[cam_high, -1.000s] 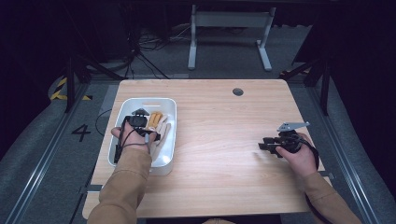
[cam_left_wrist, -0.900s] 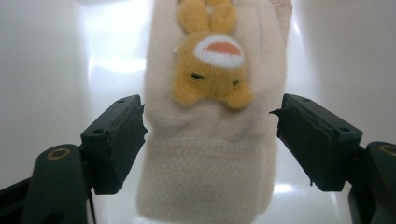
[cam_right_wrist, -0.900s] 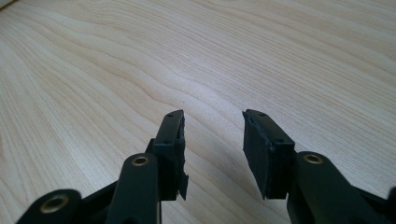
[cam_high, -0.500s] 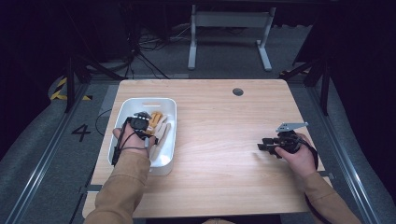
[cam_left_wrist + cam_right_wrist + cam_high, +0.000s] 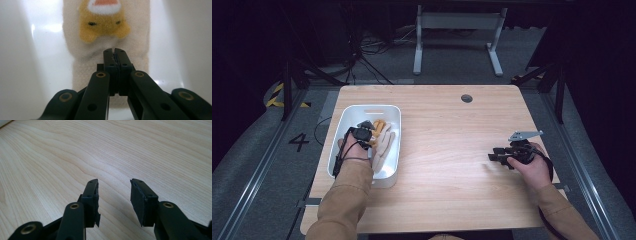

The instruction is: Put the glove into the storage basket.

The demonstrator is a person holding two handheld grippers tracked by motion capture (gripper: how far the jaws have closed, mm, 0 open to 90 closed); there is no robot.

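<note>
A cream sock (image 5: 135, 47) with a yellow bear face lies flat in a white tub (image 5: 362, 109) at the table's left; in the high view this sock (image 5: 384, 146) lies lengthwise beside orange items. My left gripper (image 5: 115, 51) points down into the tub (image 5: 32, 75). Its jaws have just been closing and now meet on the sock's fabric below the bear face. From above, the left gripper (image 5: 366, 131) sits over the tub's middle. My right gripper (image 5: 493, 156) rests low over the bare wood at the right, and its jaws (image 5: 113, 186) stand open with nothing between them.
The wooden table (image 5: 447, 135) has a round cable hole (image 5: 466, 98) near its far edge. Metal rails and dark floor flank the table. A desk frame (image 5: 457, 35) stands behind it.
The left hand has shifted only slightly inside the tub. The right hand and its gripper have stayed where they were.
</note>
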